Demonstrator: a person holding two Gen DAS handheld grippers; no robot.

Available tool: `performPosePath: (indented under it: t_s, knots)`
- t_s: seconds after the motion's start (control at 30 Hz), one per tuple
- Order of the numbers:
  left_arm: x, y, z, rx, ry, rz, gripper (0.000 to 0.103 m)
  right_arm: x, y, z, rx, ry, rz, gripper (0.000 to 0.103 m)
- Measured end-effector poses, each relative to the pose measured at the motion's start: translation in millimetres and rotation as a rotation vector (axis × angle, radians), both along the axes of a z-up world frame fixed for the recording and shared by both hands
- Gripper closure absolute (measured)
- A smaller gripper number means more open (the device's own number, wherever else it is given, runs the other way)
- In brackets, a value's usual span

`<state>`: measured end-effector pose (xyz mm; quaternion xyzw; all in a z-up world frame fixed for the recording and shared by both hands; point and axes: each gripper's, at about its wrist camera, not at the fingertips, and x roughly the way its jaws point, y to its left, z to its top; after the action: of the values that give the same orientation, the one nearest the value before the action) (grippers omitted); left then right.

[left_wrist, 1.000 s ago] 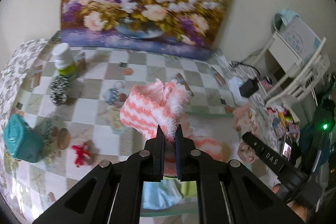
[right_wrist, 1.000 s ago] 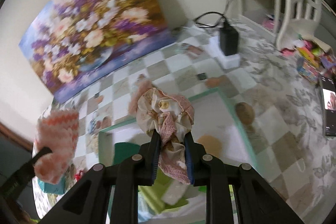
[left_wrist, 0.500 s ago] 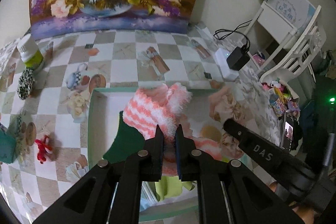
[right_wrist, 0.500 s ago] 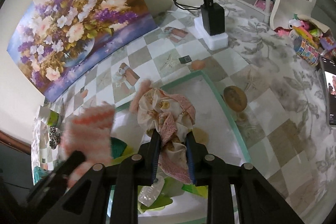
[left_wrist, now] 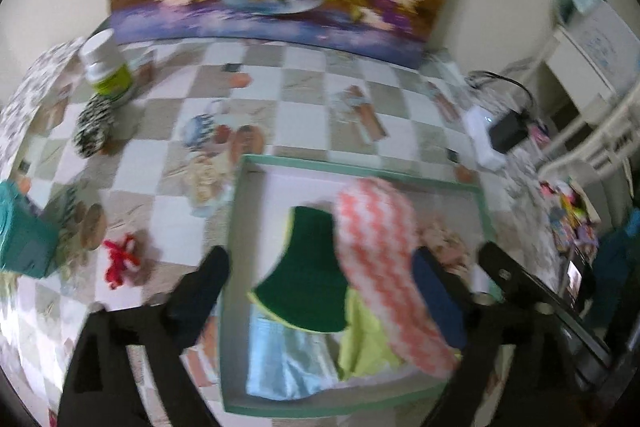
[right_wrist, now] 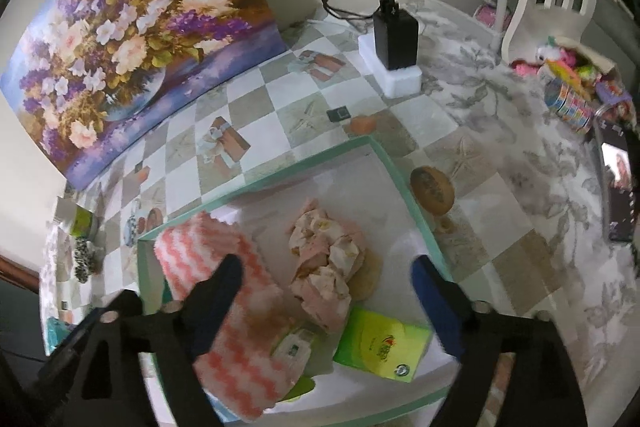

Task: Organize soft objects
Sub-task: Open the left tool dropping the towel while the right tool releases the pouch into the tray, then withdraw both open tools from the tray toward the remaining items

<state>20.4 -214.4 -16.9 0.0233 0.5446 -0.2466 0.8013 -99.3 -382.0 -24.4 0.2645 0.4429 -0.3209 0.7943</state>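
Both pairs of jaws are swinging wide open over the teal-rimmed box [right_wrist: 404,183], where a second ago each was clamped on a soft item. Between the parted fingers of the left gripper [left_wrist: 320,267] the pink-and-white knitted cloth [left_wrist: 376,247] is no longer pinched; blurred, it lies against the inside of the right-hand finger and across the box contents, touched by no pad that can be made out. Between the spread fingers of the right gripper [right_wrist: 326,279] the crumpled pink floral cloth [right_wrist: 326,263] sits free on the box floor, clear of both fingers. Just left of that cloth, partly under the right gripper's left finger, lies the knitted cloth again. Beneath the left gripper a dark green felt piece [left_wrist: 308,267], a pale blue cloth [left_wrist: 280,359] and a lime cloth [left_wrist: 360,339] share the box. Outside the box, left of the left gripper, a small red toy [left_wrist: 120,259] lies on the checked tablecloth [left_wrist: 304,115].
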Motion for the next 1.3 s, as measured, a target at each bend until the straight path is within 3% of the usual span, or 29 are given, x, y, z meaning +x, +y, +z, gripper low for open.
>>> performPosePath:
  t_s: [0.03, 0.13, 0.57, 0.77, 1.1, 1.3]
  knots:
    - [3, 4, -1, 0.007, 0.000, 0.019, 0.005, 1, 2, 2, -0.024, 0.004, 0.006, 0.000]
    - [10, 15, -4, 0.032, -0.002, 0.073, 0.004, 4, 6, 7, -0.063, 0.012, 0.020, 0.000]
    - [34, 57, 14, 0.136, -0.095, 0.239, 0.004, 11, 13, 4, -0.051, 0.046, 0.044, 0.000]
    - [40, 70, 25, 0.161, -0.131, 0.292, 0.004, 18, 26, 11, -0.066, 0.002, 0.097, 0.000]
    - [41, 72, 33, 0.148, -0.167, 0.268, 0.004, 29, 51, 25, -0.113, -0.067, 0.182, 0.000]
    - [45, 78, 34, 0.143, -0.146, 0.272, 0.004, 37, 65, 23, -0.141, -0.040, 0.225, 0.000]
